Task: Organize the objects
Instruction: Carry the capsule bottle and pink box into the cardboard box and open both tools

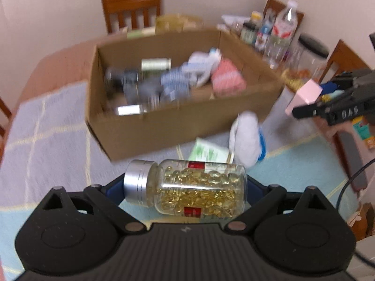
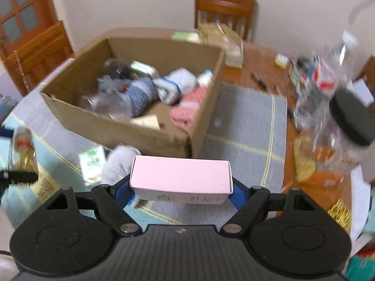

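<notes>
A clear bottle of golden capsules (image 1: 201, 187) with a silver cap lies crosswise between the fingers of my left gripper (image 1: 185, 186), which is shut on it above the table mat. My right gripper (image 2: 179, 190) is shut on a small pink box (image 2: 180, 173), also held crosswise in the air. The left wrist view shows that pink box (image 1: 304, 93) at the right. An open cardboard box (image 1: 164, 126) (image 2: 117, 128) stands ahead of both grippers, holding rolled socks, bottles and cans. In front of it lie a white sock roll (image 1: 246, 138) (image 2: 119, 161) and a green packet (image 1: 208, 152) (image 2: 92, 161).
Water bottles and jars (image 1: 281, 35) crowd the table's right side, with a black-lidded jar (image 2: 349, 117) close to my right gripper. Wooden chairs (image 1: 131, 9) (image 2: 225, 9) stand behind the table. A grey and blue checked mat (image 2: 246, 121) covers the table.
</notes>
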`<state>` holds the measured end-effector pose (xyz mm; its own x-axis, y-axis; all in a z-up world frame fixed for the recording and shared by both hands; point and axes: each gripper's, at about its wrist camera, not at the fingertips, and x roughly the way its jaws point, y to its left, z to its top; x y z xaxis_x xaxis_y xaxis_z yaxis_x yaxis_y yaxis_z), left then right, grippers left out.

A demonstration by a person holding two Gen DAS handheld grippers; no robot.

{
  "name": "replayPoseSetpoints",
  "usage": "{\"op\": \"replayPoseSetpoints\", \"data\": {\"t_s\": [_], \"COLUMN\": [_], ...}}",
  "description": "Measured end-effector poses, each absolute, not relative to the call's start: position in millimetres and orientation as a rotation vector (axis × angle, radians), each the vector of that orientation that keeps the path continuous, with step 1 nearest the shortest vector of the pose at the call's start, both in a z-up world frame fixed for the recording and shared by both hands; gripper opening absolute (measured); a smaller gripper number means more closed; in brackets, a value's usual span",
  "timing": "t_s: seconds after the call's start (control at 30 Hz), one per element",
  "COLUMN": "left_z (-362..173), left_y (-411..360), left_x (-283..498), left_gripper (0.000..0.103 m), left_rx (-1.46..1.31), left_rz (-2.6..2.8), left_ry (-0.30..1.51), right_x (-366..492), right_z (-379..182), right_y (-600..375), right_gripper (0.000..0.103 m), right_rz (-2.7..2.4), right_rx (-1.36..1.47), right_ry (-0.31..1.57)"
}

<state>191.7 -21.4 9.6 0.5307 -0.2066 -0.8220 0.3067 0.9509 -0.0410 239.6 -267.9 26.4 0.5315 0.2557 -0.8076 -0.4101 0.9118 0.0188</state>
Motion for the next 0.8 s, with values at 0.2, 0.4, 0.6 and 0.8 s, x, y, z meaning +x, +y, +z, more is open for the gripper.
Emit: {"op": "replayPoseSetpoints", "data": {"t_s": [0.2,0.4,0.6,0.8], "left_z": [69.8,94.4,82.4,77.0], "left_y": [-21.5,-34.2,-46.9,-43.3], "left_x": [231.1,293.0,342.4,344.3], "left_gripper": [0.097,0.097,0.097,0.098], "left_rx": [0.167,0.198,0.229,0.197], "left_rz": [-0.326,-0.295,-0.239,-0.236], "left_ry": [0.82,0.72,0.708,0.739], "right_x": [258.9,293.9,320.0,321.4], "right_z": [64.1,69.1,61.7,60.4], "right_y": [-248.2,-217.3,-205.3,-205.8], "right_gripper": [0.085,0.085,0.097,0.103], "right_rz": [0.479,0.505,0.497,0.514], "right_rx": [-0.217,-0.245,-0.24,-0.202], "right_ry": [0.86,0.861,0.869,0.883]}}
